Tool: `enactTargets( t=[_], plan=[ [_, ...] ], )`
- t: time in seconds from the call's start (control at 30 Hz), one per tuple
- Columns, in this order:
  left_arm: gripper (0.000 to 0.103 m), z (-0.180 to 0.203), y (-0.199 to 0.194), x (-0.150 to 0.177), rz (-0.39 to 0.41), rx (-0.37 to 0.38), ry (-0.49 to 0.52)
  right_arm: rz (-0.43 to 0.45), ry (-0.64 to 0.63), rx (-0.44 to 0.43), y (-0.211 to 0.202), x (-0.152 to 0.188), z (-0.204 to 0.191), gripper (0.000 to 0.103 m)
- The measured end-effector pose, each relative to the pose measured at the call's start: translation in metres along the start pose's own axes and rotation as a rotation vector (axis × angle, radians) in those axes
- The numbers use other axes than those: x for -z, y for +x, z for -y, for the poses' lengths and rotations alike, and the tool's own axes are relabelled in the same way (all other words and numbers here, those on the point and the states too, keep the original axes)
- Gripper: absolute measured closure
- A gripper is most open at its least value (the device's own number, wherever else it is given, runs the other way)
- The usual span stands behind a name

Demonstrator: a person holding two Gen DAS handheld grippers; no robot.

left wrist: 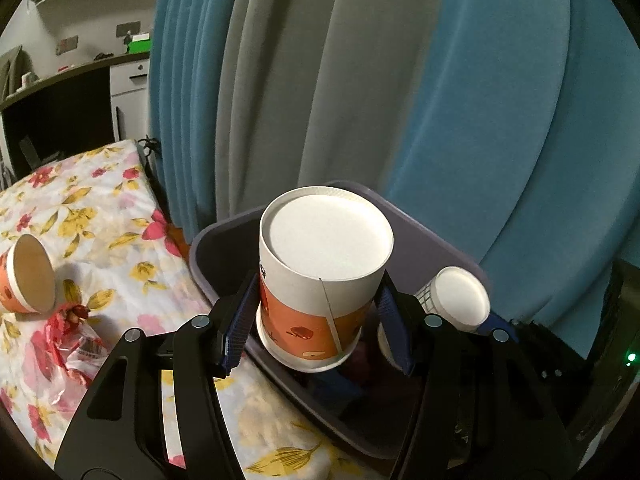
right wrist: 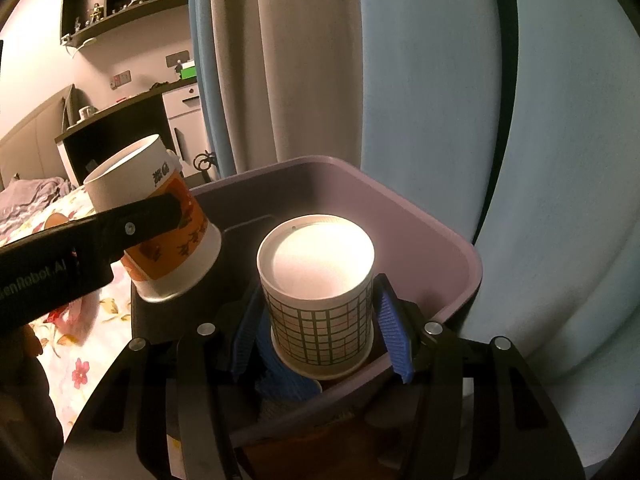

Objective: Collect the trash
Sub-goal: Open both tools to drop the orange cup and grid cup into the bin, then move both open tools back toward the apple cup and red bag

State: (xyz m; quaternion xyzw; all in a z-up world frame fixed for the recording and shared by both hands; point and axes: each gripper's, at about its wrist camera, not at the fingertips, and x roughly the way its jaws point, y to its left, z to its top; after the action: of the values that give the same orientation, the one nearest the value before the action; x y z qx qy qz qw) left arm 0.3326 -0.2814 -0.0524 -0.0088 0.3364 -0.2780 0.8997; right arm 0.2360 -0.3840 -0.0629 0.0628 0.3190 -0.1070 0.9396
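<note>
My left gripper (left wrist: 316,316) clamps the orange cup (left wrist: 320,280) at frame centre, blue pads (left wrist: 239,332) pressed on both its sides, white base turned toward the camera, over the purple bin (left wrist: 424,256). My right gripper (right wrist: 320,328) grips the grid cup (right wrist: 320,300) the same way, at centre of its view, inside the bin's (right wrist: 452,256) rim. In the left view the grid cup (left wrist: 456,298) shows at right. A second orange cup (left wrist: 26,276) lies on its side on the floral bed (left wrist: 120,216) at the left edge, beside a crumpled red wrapper (left wrist: 72,332).
</note>
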Motion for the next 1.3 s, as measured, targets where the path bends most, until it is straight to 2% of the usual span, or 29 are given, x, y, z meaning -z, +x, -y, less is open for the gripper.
enactTargets(
  t=[0.5, 0.53, 0.57, 0.6, 0.67, 0.83, 1.0, 1.3],
  plan=[
    [0.042, -0.004, 0.011, 0.006, -0.035, 0.038, -0.041, -0.015, -0.001, -0.003, 0.001, 0.003, -0.001, 0.047],
    [0.035, -0.004, 0.01, 0.006, -0.032, 0.03, -0.03, -0.016, -0.003, -0.003, 0.002, 0.004, -0.002, 0.046],
    [0.024, -0.005, 0.009, 0.006, -0.027, 0.023, -0.028, -0.017, -0.006, 0.001, 0.002, 0.004, -0.002, 0.041],
    [0.02, -0.006, 0.007, 0.005, -0.018, 0.021, -0.032, -0.015, -0.007, 0.007, 0.002, 0.004, -0.002, 0.037],
    [0.013, -0.011, -0.001, 0.005, 0.008, 0.033, -0.049, -0.01, -0.006, 0.001, 0.001, 0.005, -0.001, 0.035],
    [0.007, -0.021, -0.027, 0.006, 0.066, -0.052, -0.018, 0.007, 0.002, 0.014, -0.008, 0.004, 0.001, 0.03],
    [0.006, -0.045, -0.062, 0.014, 0.109, -0.151, -0.01, 0.033, 0.02, 0.022, -0.024, 0.002, 0.002, 0.025],
    [0.006, -0.101, -0.129, 0.037, 0.161, -0.319, -0.033, 0.092, -0.024, 0.015, -0.062, -0.001, -0.034, 0.017]
  ],
)
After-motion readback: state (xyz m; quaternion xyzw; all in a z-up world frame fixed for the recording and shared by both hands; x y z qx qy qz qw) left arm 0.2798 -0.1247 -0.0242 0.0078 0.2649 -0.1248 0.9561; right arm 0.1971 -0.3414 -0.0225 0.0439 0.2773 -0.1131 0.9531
